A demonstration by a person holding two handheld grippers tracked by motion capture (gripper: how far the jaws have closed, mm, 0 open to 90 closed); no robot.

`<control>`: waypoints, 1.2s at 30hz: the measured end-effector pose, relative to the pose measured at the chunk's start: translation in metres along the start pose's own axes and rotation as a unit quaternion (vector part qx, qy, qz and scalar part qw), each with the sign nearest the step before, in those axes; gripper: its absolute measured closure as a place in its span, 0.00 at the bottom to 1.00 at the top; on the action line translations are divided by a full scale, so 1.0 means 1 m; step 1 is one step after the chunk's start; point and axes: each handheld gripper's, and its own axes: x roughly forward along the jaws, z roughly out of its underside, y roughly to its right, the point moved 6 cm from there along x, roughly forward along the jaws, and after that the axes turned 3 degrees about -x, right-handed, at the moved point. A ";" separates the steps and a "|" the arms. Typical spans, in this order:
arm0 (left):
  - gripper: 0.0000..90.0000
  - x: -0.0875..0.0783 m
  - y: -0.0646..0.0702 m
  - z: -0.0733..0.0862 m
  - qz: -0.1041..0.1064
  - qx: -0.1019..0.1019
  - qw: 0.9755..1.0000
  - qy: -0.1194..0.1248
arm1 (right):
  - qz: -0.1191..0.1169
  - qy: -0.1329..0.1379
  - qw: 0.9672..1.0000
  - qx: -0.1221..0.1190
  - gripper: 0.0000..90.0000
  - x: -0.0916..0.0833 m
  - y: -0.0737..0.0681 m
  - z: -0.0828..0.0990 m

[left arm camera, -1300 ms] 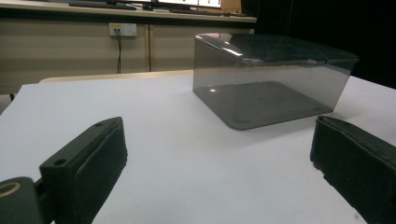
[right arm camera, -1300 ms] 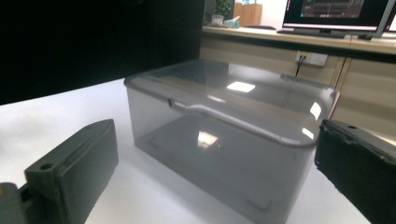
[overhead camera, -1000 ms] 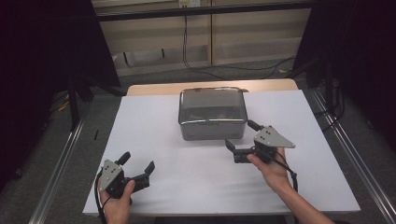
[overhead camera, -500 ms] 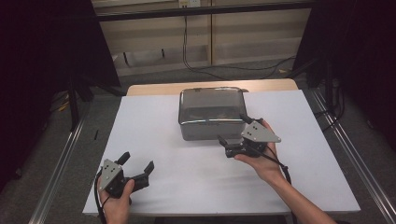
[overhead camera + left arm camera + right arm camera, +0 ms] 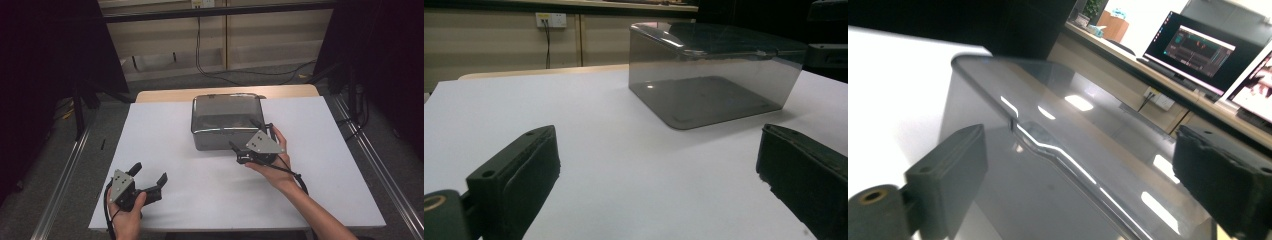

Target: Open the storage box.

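Reaching step in hand, by the look of it: right gripper (image 5: 247, 139) brought up against the near right corner of the smoked clear box (image 5: 226, 120), lid (image 5: 1058, 125) on and shut. Fingers (image 5: 948, 170) apart, just been closing a little, nothing pressed between them; in the right gripper view, one finger low by the front wall, the other over the lid's edge near the small raised tab (image 5: 1035, 137). Touching or just short of the box: cannot tell.

Box standing toward the far middle of the white bench (image 5: 165, 130), well apart from the left gripper (image 5: 150, 177). Left gripper resting at the near left of the bench, fingers (image 5: 521, 175) wide apart and empty, pointed toward the box across bare bench.

Next move, judged from this: easing the right fingers onto the lid edge at the tab, then closing enough to catch it without sliding the box away; probably wanting the left gripper brought in to steady the box wall, since a light plastic box would likely skid or tip under a one-sided lift.

Count: one box, one lid, two grippers, one bench. Inside the box, nothing clearly made out through the dark plastic.
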 end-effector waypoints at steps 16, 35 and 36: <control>0.04 0.003 0.000 0.001 0.004 0.004 1.000 -0.011 | 0.033 -0.030 0.983 -0.179 0.20 0.014 -0.007 -0.002; 0.04 0.002 -0.003 0.000 0.001 -0.001 1.000 -0.008 | 0.050 -0.071 0.926 -0.367 0.53 0.023 -0.024 -0.001; 0.04 0.002 -0.003 0.000 0.001 -0.002 1.000 -0.007 | 0.047 -0.072 0.926 -0.368 0.55 0.023 -0.026 -0.001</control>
